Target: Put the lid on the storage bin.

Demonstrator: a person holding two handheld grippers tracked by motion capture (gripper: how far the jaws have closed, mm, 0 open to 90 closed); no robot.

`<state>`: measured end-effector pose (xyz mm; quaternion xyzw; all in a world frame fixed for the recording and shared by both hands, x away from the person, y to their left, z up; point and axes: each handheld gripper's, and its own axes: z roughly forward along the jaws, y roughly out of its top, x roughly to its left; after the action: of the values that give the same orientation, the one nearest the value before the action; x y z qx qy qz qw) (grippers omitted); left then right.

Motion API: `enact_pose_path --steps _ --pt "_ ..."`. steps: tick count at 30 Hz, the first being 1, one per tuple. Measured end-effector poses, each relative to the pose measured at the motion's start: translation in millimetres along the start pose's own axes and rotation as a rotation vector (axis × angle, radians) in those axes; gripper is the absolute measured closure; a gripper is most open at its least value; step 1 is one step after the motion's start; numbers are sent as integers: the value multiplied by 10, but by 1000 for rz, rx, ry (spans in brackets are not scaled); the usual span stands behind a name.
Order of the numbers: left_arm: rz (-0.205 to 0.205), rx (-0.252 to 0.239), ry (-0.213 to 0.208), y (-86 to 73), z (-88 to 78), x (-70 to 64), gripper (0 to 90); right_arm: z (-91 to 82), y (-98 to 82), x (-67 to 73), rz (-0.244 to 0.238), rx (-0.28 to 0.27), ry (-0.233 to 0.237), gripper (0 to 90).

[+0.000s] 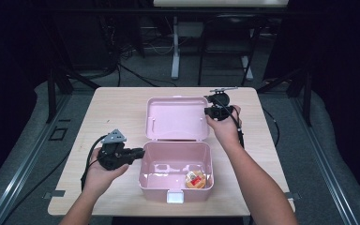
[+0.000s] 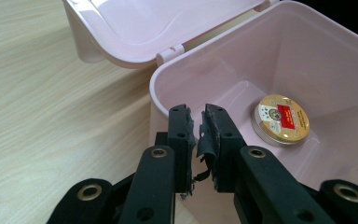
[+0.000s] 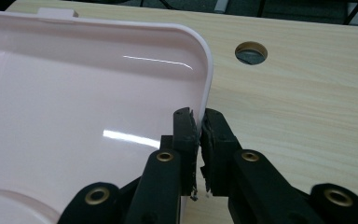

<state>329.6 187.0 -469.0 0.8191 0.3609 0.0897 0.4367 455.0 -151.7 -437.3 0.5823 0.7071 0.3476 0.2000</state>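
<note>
Both grippers clamp the open pink box.
Left gripper (image 2: 196, 116) pinches box (image 1: 146, 180) wall; right gripper (image 3: 198, 119) pinches lid (image 3: 74, 93) edge.

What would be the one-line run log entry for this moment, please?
left gripper: shut on box wall | right gripper: shut on lid edge | tin: inside box | lid: open

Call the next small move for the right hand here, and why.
Probably swing the lid up and over toward the box. The right gripper pinches the lid's edge, the left gripper clamps the box wall, steadying it, and the tin already lies inside.
</note>
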Motion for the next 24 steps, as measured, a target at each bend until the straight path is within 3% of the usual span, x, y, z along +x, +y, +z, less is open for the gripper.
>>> enact_pose_path --steps 24 --pt "-3 0 2 -3 -3 -2 813 -419 -29 81 -70 -109 12 858"
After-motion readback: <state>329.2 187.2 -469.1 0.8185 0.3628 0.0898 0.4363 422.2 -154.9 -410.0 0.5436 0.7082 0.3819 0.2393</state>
